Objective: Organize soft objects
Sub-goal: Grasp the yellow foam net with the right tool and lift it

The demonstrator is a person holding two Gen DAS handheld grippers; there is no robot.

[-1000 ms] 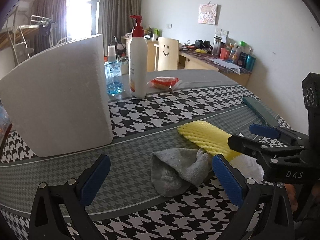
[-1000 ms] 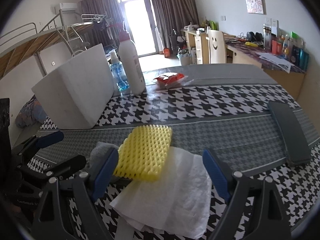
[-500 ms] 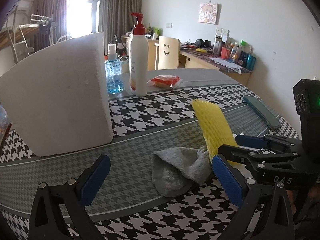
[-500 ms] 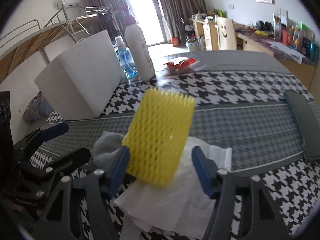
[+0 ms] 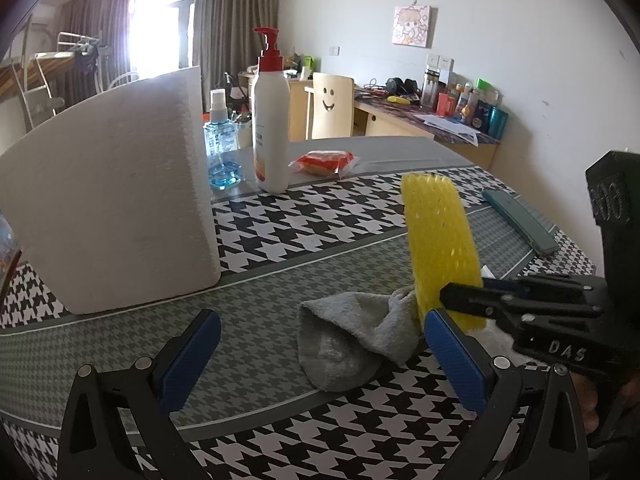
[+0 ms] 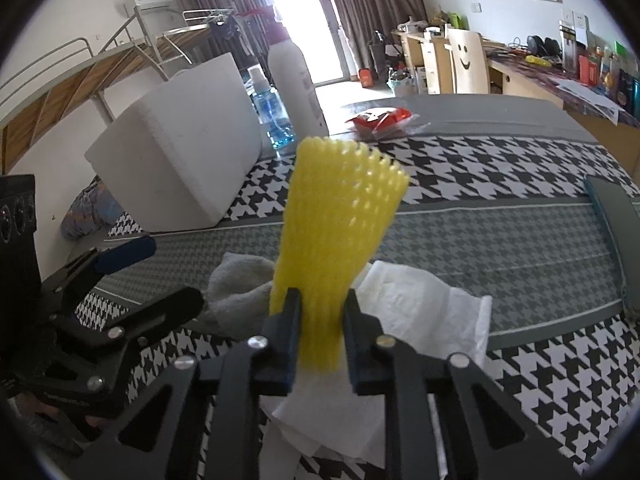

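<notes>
A yellow foam net [image 6: 336, 256] is held upright between the closing jaws of the right hand-held gripper [image 6: 320, 338], while the left hand-held gripper [image 5: 320, 356] is kept spread wide just before a grey cloth [image 5: 356, 336].

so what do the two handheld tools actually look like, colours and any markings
Both match: the left tool and the right tool are black angular plastic frames with triangular cut-outs and silver round screw heads at the joints. Each finger carries a flat blue textured pad. The right tool's side bears raised letters reading DAS, and a black boxy block rises behind it. No cables or sleeves show.
</notes>
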